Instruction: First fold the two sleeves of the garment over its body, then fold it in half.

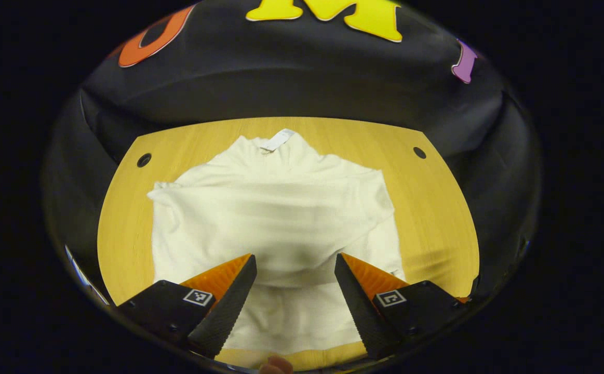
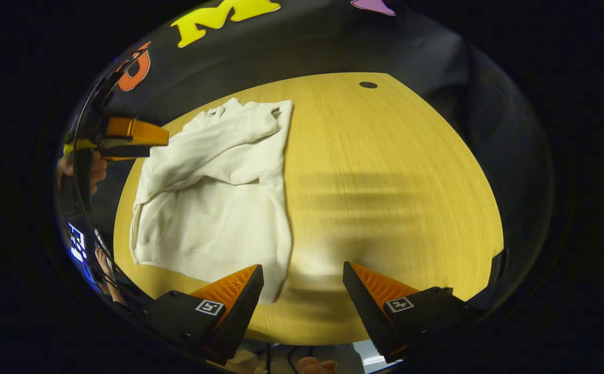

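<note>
My left hand-held gripper (image 1: 294, 291) hangs over the near part of the white garment (image 1: 276, 218), its two fingers spread wide apart with nothing between them but cloth lying flat below; I cannot tell whether they touch it. The garment lies spread on the wooden tabletop (image 1: 437, 208), collar and its small white tag (image 1: 279, 139) at the far end, both sleeves already folded across the body.

My right hand-held gripper (image 2: 302, 301) is also wide open and holds nothing. It hangs above bare tabletop (image 2: 385, 182) just beside the garment's (image 2: 213, 208) near corner, which lies by one finger. In the right gripper view the left hand-held gripper (image 2: 130, 137) appears at the far left edge, above the garment's far side, with a hand (image 2: 94, 171) behind it.
</note>
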